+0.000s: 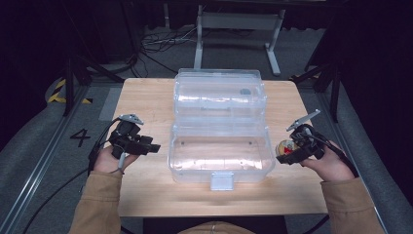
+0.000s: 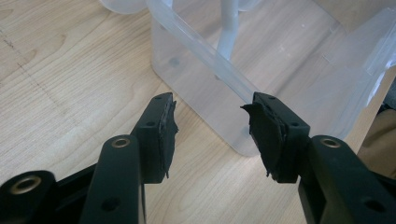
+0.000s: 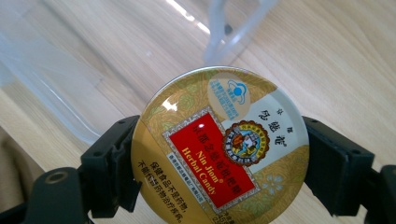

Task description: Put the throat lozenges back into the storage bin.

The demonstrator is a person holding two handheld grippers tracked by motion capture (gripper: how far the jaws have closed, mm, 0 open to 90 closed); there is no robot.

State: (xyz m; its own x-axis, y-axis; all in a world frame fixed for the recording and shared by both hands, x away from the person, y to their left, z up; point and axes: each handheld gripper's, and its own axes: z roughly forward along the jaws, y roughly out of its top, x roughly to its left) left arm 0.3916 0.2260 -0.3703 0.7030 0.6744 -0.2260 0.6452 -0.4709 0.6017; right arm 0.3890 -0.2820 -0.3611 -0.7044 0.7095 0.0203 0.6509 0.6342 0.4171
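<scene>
A clear plastic box (image 1: 221, 156) stands open at the table's middle, its lid (image 1: 220, 95) tipped back. My right gripper (image 1: 287, 151) hovers just right of the box and is shut on a round gold candy tin (image 3: 219, 147) with a red label, held by its rim between both jaws; the tin (image 1: 286, 147) shows small beside the box wall. My left gripper (image 1: 146, 147) sits left of the box, open, nothing between its fingers (image 2: 163, 133). Beyond its jaws in the left gripper view stands the box's near corner (image 2: 243, 116).
The wooden table (image 1: 146, 102) has bare surface on both sides of the box and in front of it. A blue-grey latch tab (image 1: 222, 181) juts from the box's front edge. Grey floor, cables and a metal stand (image 1: 238, 29) lie beyond the table.
</scene>
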